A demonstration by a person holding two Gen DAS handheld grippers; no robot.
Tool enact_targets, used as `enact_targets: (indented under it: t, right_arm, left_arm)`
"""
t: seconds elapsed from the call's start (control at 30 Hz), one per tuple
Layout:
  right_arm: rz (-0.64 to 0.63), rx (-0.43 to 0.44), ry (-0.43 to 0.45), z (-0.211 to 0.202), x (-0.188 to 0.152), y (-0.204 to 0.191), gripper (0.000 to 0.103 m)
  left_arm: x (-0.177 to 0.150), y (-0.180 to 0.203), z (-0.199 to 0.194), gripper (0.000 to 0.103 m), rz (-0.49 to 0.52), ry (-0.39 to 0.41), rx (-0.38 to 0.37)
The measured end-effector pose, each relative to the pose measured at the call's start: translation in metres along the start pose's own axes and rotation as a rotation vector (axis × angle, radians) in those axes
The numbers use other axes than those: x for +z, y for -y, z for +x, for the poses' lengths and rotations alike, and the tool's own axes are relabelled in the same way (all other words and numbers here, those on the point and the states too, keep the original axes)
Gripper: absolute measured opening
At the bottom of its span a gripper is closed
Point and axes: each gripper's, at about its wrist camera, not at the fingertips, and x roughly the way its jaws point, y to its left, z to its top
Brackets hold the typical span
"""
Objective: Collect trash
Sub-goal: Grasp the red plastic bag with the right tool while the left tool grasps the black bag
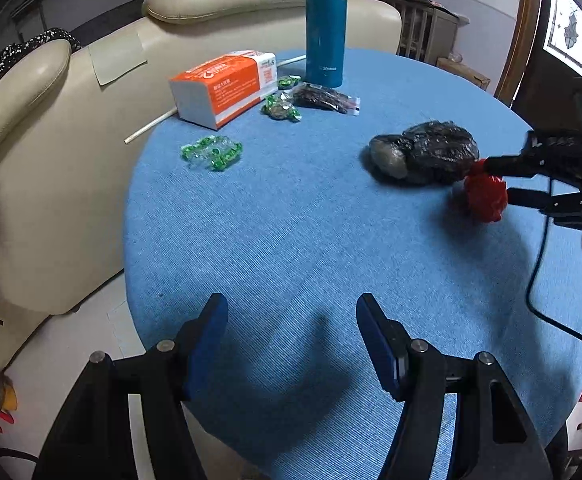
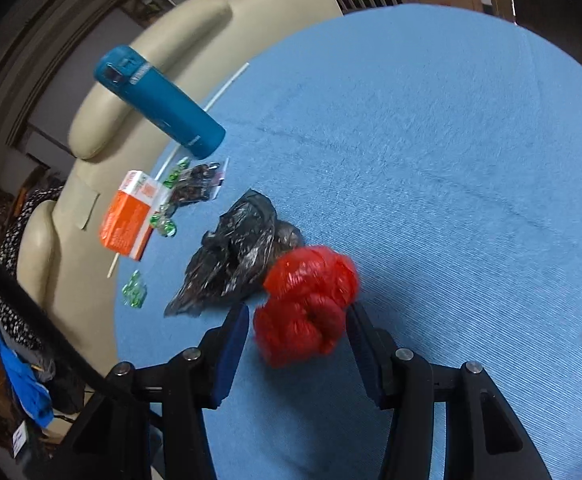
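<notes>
My right gripper (image 2: 298, 308) is shut on a crumpled red plastic bag (image 2: 307, 304) and holds it just above the round blue table (image 2: 431, 160). Seen from the left wrist, that gripper (image 1: 497, 180) comes in from the right edge with the red bag (image 1: 485, 200) beside a crumpled black plastic bag (image 1: 431, 152). From the right wrist, the black bag (image 2: 235, 248) lies just beyond the red one. Green wrappers (image 1: 213, 152) lie at the table's left; more of them (image 1: 281, 108) and a dark packet (image 1: 323, 98) lie farther back. My left gripper (image 1: 293, 300) hangs open over bare cloth, holding nothing.
An orange and white box (image 1: 219, 88) and a tall teal bottle (image 1: 326, 24) stand at the back of the table. A thin white stick (image 1: 151, 126) pokes out under the box. A cream sofa (image 1: 51, 160) wraps the table's left side. A black cable (image 1: 539, 280) trails from the right gripper.
</notes>
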Motion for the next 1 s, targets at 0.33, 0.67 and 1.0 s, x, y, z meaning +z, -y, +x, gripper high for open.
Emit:
enact_targets:
  t: [0.33, 0.67, 1.0]
  right_arm:
    - [-0.073, -0.061, -0.005, 0.027, -0.001, -0.006, 0.046]
    - [-0.095, -0.089, -0.015, -0.006, -0.021, 0.032, 0.045]
    - [-0.142, -0.095, -0.041, -0.037, -0.053, 0.047, 0.045]
  left_arm:
    - [0.044, -0.006, -0.001, 0.067, 0.02, 0.078, -0.034]
    - [0.094, 0.037, 0.028, 0.067, 0.115, 0.068, -0.216]
    - [0.124, 0.093, 0.069, 0.069, 0.258, 0.0, -0.319]
